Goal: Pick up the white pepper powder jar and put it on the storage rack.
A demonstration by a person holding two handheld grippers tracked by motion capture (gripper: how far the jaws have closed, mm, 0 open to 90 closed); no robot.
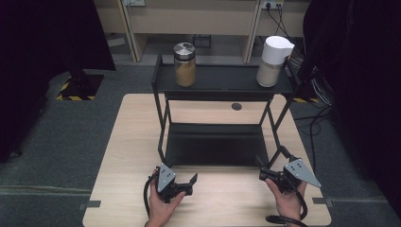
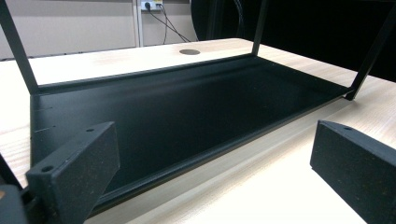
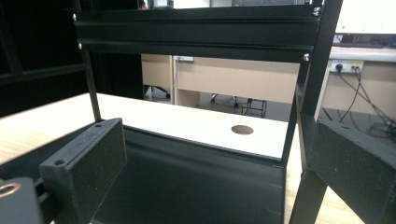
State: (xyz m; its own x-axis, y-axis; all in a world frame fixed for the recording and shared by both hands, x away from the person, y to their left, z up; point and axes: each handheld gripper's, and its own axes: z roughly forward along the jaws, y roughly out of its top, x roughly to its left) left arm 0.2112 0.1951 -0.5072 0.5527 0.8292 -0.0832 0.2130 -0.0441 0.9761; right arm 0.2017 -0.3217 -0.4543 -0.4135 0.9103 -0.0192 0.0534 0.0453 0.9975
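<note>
Your table [image 1: 123, 156] is light wood, with a black rack [image 1: 161, 118] standing on its middle toward the far edge. On the rack's top shelf [image 1: 222, 80] a jar [image 1: 184, 65] stands near the left end and a white jug [image 1: 273, 61] at the right end. The bottom shelf [image 2: 187, 112] lies flat on the table.

left gripper [image 1: 182, 185]: showing a black body with a grey three-cornered plate on top, dotted with small holes
right gripper [image 1: 273, 174]: wearing the same grey plate over black parts
jaws: showing as matte black speckled blocks, each with a small round hole near the top
cables: trailing black loops from both grippers
hands: wearing no gloves
</note>
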